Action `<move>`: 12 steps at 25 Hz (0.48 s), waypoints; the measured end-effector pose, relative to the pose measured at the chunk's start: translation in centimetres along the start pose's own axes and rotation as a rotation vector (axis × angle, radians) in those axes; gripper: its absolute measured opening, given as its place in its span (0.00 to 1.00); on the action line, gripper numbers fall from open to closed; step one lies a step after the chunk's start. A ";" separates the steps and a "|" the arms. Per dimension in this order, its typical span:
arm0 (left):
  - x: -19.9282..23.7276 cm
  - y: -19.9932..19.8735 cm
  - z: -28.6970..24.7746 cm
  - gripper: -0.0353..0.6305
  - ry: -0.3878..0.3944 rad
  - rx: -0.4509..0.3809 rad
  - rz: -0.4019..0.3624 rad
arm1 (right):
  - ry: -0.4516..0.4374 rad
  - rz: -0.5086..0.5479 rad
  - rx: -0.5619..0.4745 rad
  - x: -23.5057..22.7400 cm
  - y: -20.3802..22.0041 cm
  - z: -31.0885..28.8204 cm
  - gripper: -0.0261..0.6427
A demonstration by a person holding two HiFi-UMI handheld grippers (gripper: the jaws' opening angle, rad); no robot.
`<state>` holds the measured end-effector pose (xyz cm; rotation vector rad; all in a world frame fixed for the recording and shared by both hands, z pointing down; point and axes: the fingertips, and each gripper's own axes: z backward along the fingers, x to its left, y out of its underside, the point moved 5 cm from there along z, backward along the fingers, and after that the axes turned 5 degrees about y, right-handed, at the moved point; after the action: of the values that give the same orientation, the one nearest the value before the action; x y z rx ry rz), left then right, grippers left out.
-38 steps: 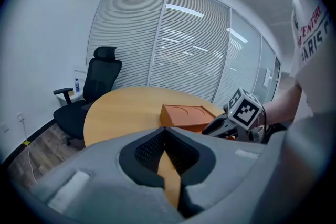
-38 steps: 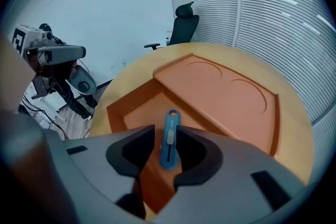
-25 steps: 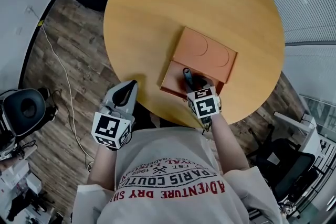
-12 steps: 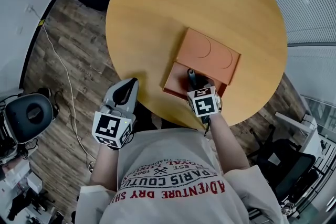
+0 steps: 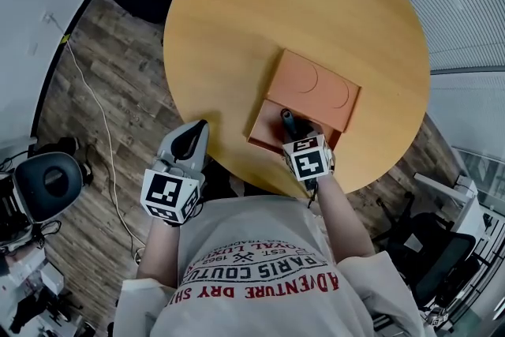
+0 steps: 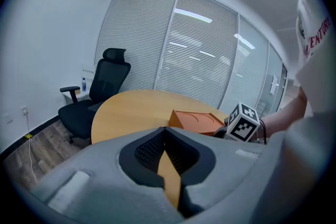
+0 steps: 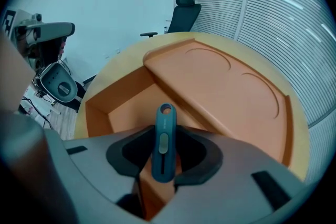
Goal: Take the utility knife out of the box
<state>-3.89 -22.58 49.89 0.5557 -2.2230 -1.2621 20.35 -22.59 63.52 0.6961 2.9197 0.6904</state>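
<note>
Head view: utility knife (image 5: 286, 120) lies in the open box (image 5: 316, 87) on the counter (image 5: 300, 4), long axis pointing away from the person. Its near end is covered by the right claw (image 5: 292, 132).
Left gripper view: left claw (image 6: 164, 136) together, empty.
Right gripper view: jaws have just been closing, and the pads meet the utility knife's flanks.

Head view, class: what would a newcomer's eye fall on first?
The round wooden table fills the head view, with an open orange box near its close edge. In its open part, the jaws of the right gripper have just been closing onto a blue utility knife; the left gripper hangs shut beside the table.
</note>
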 end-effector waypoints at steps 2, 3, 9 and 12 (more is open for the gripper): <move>0.2 -0.3 0.1 0.05 -0.006 -0.008 0.003 | 0.001 -0.012 -0.020 -0.1 -0.5 0.6 0.24; 0.4 -0.4 0.2 0.05 -0.007 -0.011 0.003 | 0.001 -0.018 -0.029 -0.1 -0.7 0.9 0.24; 0.5 -1.2 0.1 0.05 0.014 -0.022 -0.017 | -0.023 -0.071 -0.068 0.2 -1.7 2.8 0.24; 0.4 -1.8 -0.2 0.05 0.038 -0.033 -0.028 | -0.030 -0.073 -0.080 0.6 -1.7 3.7 0.24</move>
<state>-3.95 -23.85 48.47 0.5952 -2.1663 -1.2901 19.71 -22.20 59.43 0.5843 2.8565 0.7766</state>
